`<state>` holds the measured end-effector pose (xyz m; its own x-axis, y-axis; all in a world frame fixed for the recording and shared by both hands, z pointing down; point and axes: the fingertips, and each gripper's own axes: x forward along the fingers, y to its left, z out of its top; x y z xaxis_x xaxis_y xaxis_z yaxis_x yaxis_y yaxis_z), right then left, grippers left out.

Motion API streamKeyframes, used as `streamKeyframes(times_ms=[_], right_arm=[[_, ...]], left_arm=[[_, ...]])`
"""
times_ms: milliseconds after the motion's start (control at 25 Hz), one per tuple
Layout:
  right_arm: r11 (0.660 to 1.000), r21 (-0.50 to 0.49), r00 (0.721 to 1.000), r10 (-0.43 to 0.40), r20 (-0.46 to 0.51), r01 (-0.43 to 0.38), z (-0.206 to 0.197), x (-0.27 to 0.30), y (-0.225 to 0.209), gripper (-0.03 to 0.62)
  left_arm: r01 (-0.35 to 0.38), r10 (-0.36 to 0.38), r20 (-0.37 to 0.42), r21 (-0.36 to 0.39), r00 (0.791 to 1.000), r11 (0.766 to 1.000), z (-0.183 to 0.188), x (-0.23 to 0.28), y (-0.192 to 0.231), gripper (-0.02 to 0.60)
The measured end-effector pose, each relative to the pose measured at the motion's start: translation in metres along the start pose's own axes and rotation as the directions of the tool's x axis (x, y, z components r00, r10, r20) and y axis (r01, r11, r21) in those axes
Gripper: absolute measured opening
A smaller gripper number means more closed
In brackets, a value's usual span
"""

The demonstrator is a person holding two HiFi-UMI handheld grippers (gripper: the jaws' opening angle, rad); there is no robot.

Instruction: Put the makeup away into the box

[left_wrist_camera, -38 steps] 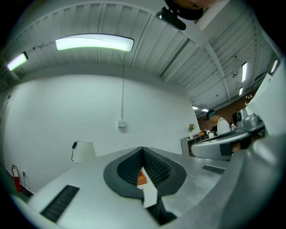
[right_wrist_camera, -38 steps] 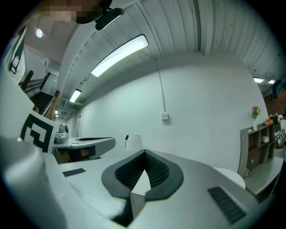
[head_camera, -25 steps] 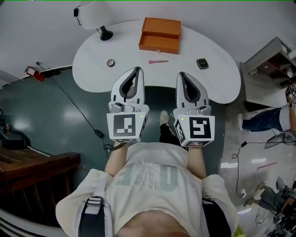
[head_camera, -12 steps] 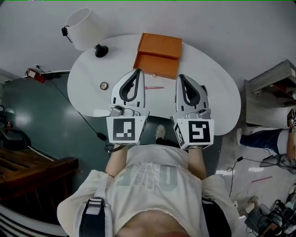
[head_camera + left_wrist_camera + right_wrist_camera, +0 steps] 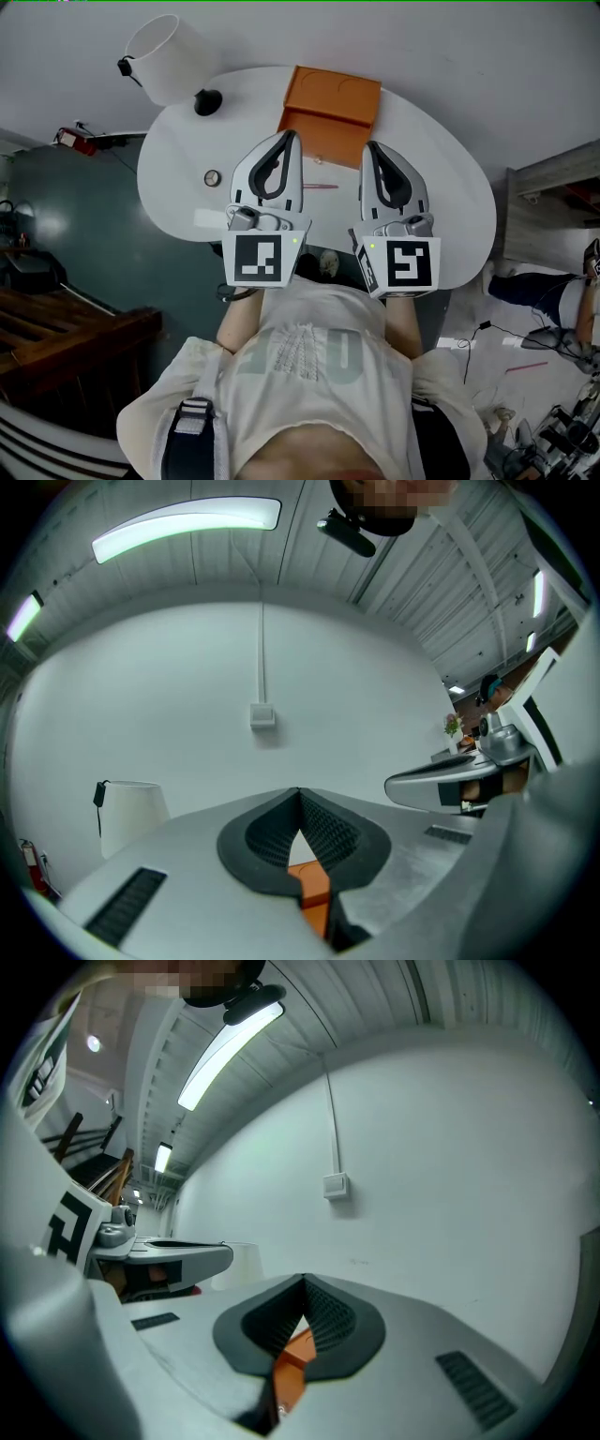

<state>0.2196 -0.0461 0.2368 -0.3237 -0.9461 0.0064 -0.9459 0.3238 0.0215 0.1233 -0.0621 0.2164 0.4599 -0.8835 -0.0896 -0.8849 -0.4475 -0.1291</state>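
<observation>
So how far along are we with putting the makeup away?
Nothing looks put away yet. The pink makeup stick and the small round case lie on the white table, outside the orange box. Nothing is in hand: the left gripper and right gripper are shut and empty, level before the box. Left: grasp each item and place it in the box.

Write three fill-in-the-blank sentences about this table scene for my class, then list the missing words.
The box on the white table is coloured ____.
In the head view, the lamp stands to the ____ of the box.
The left hand-held gripper and right hand-held gripper hold nothing; their jaws are ____.
Missing words: orange; left; shut.
</observation>
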Motion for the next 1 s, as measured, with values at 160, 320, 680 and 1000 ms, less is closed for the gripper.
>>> streamKeyframes(times_ms=[160,320,680,1000], right_arm=[[1.000,-0.005,1.000,-0.027,0.008,0.027,0.004,0.009,0.005,-0.003],[0.999,-0.011,0.999,-0.034,0.012,0.034,0.007,0.017,0.013,-0.003],[1.000,-0.003,1.000,0.029,-0.005,-0.029,0.003,0.032,0.025,-0.003],[0.997,0.007,0.985,0.071,-0.155,-0.071,-0.041,0.043,0.011,0.303]], left_arm=[[0.023,-0.023,0.019,0.004,1.000,1.000,0.004,0.006,0.009,0.006],[0.036,-0.036,0.023,-0.011,0.999,0.999,0.005,0.012,0.020,0.006],[0.087,-0.086,0.025,-0.036,0.996,0.996,-0.007,0.019,0.022,0.006],[0.163,-0.164,-0.025,-0.028,0.986,0.986,-0.036,0.024,0.013,0.006]])
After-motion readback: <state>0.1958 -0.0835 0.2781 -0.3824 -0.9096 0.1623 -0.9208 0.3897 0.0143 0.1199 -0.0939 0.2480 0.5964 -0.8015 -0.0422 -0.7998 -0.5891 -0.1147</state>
